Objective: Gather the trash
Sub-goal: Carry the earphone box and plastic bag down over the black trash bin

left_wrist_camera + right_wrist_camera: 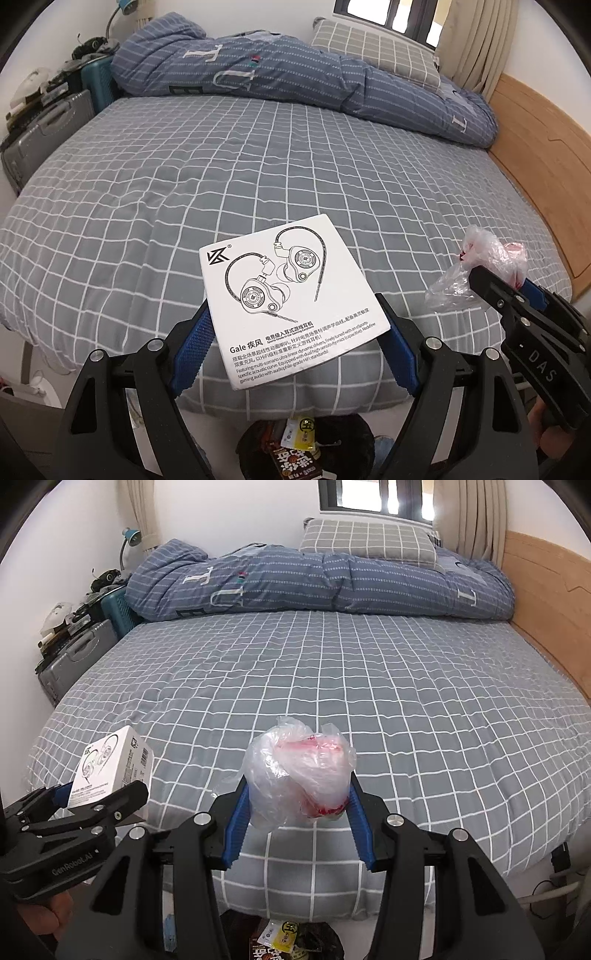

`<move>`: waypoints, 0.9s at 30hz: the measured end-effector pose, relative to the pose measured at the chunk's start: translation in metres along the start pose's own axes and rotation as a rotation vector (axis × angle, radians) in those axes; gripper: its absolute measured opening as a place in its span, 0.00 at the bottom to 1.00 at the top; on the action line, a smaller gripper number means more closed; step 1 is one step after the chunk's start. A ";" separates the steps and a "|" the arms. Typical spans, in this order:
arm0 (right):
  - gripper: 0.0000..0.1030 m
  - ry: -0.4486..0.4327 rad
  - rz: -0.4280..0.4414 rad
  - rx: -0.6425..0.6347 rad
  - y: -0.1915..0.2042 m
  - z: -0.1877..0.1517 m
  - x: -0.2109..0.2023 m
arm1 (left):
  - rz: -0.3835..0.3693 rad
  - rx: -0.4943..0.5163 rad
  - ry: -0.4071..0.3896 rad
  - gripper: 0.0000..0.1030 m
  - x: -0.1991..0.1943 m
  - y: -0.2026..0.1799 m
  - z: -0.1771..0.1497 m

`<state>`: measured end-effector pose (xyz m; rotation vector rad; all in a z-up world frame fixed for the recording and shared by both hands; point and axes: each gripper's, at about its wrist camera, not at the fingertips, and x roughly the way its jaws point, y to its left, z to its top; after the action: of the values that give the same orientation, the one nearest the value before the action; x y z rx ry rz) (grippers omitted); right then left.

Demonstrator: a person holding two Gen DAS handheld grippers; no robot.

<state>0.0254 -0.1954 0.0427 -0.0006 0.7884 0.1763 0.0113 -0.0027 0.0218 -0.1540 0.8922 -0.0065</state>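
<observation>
My left gripper is shut on a white earphone box with a line drawing and printed text, held above the near edge of the bed. The right wrist view shows that box at the left, clamped in the left gripper. My right gripper is shut on a crumpled clear plastic bag with red print. In the left wrist view the bag sits at the right in the right gripper. Below both grippers, a dark-lined trash bin holds wrappers.
A bed with a grey checked sheet fills both views. A rolled blue duvet and a pillow lie at its far end. A wooden headboard runs along the right. A grey suitcase with clutter stands at the left.
</observation>
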 end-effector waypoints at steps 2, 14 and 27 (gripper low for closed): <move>0.45 0.000 0.001 0.001 0.001 -0.003 -0.006 | 0.000 0.002 -0.002 0.78 -0.005 0.000 -0.003; 0.45 0.014 0.011 0.012 0.010 -0.043 -0.036 | 0.018 0.025 0.002 0.78 -0.030 0.000 -0.040; 0.45 0.055 0.007 0.021 0.011 -0.092 -0.048 | 0.035 0.051 0.015 0.78 -0.042 0.003 -0.089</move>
<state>-0.0742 -0.1986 0.0126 0.0171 0.8455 0.1753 -0.0841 -0.0089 -0.0014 -0.0906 0.9084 0.0017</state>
